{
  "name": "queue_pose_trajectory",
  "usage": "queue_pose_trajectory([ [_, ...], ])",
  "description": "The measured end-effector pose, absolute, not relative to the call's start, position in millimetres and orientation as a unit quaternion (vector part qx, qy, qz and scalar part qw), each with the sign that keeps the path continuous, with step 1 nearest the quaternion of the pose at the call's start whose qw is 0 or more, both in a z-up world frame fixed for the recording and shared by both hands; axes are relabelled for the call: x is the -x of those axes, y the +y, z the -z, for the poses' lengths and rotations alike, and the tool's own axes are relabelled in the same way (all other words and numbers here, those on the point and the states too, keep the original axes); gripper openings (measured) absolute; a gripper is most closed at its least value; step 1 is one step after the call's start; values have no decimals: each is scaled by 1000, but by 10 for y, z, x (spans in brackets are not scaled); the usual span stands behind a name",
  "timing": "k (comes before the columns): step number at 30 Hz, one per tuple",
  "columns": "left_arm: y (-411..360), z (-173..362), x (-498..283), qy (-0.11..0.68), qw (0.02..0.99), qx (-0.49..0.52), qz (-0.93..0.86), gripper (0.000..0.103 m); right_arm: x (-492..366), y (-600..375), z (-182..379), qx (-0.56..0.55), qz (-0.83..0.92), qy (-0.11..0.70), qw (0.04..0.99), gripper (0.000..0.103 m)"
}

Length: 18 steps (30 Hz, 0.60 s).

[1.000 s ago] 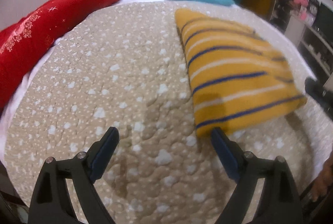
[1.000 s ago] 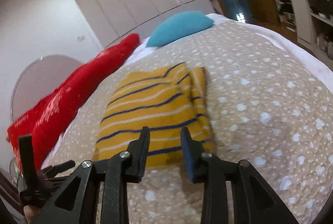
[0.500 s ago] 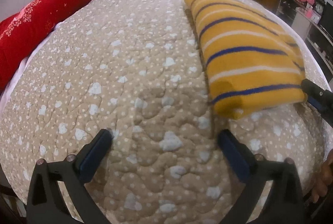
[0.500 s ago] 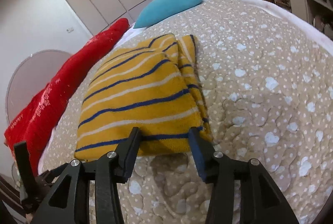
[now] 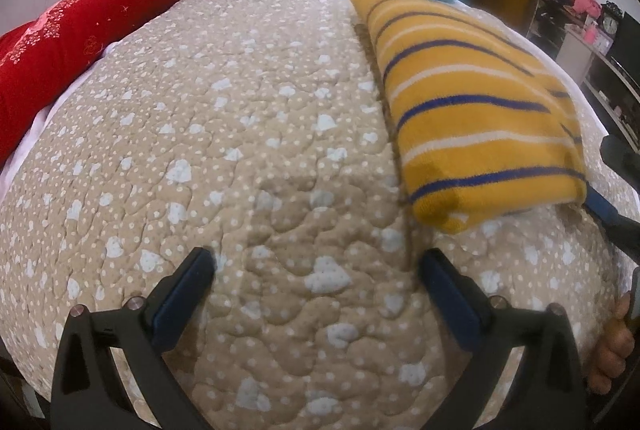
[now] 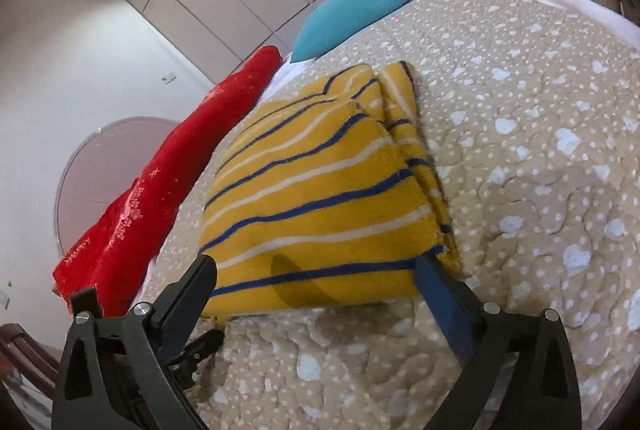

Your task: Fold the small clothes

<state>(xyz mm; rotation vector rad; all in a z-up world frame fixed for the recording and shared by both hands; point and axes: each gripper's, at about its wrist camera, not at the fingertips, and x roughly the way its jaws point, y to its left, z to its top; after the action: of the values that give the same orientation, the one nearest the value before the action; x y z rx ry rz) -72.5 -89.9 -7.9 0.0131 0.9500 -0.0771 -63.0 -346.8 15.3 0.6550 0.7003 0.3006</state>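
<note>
Two grippers are seen over a bed covered by a beige quilt (image 5: 248, 134) dotted with white spots. In the left wrist view, the left gripper (image 5: 316, 270) is held with its jaws spread wide above bare quilt, and nothing is caught between them. A folded yellow garment (image 5: 476, 118) with blue and white stripes is laid at about two o'clock from that gripper, flat on the quilt, its near corner just beyond the right jaw but apart from it. Part of the right gripper (image 5: 618, 190) is glimpsed at three o'clock, at the garment's near right corner. A hand (image 5: 612, 346) is partly seen at four o'clock at the frame's rim. In the right wrist view, the right gripper (image 6: 316, 270) is shown with its jaws opening, spread to either side of the garment's near edge; the garment (image 6: 320, 190) is framed between them, with neither pad seen to press on it. Its folded layers are stacked along the right side. A long red cushion (image 6: 168, 186) is laid at ten o'clock along the bed's far side, and a teal pillow (image 6: 352, 14) is set at twelve o'clock near the head of the bed, beyond the garment.
</note>
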Motion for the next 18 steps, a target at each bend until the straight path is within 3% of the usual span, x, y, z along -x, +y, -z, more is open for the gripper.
queue_pose_trajectory([
  [13,-893,-17,733,471,882,-9,25,103,575,-3507,-153,-316,-166,352,865,103],
  [16,-886,-105,784,462,886,-8,21,103,604,-3481,-236,-297,-145,355,874,95],
  [18,-858,-188,814,452,892,-7,16,103,651,-3490,-306,-291,-136,351,880,82],
])
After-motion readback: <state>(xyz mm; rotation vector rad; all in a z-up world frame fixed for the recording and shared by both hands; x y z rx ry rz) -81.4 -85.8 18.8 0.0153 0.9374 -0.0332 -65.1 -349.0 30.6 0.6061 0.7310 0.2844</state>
